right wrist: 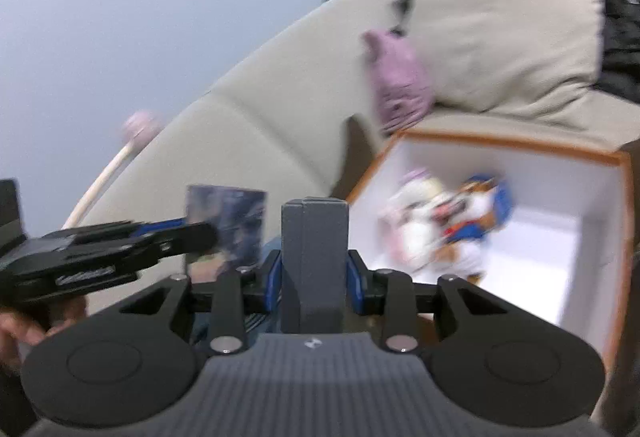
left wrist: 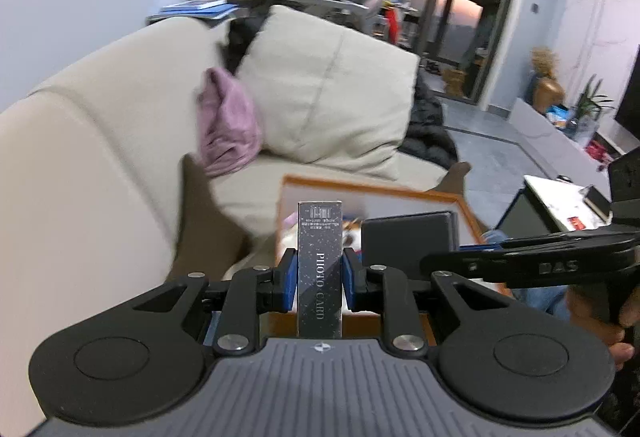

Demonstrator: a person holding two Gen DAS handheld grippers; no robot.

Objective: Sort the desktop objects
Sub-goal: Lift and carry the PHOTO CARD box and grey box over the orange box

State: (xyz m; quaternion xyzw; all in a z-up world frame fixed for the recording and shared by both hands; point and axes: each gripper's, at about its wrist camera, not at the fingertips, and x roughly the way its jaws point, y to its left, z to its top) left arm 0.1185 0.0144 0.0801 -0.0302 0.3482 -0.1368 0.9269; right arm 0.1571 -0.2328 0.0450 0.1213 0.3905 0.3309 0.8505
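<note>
My left gripper (left wrist: 320, 277) is shut on a dark, speckled box (left wrist: 320, 249) printed "PHOTO CARD", held upright between its blue pads. In the right wrist view the same box (right wrist: 226, 225) shows its wide face at the left, blurred. My right gripper (right wrist: 314, 269) is shut on a plain grey box (right wrist: 314, 233), also upright. That grey box (left wrist: 408, 237) appears dark in the left wrist view, just right of the card box. Both are held in front of an orange-rimmed storage box (right wrist: 500, 145) with white walls. Plush toys (right wrist: 448, 225) lie inside it.
The storage box (left wrist: 380, 191) sits on a beige sofa (left wrist: 100, 157) with a large cushion (left wrist: 328, 89) and a pink cloth (left wrist: 228, 125). A black garment (left wrist: 428, 133) lies past the cushion. A low white table (left wrist: 560, 201) stands at the right. A hand (left wrist: 616, 321) grips the right handle.
</note>
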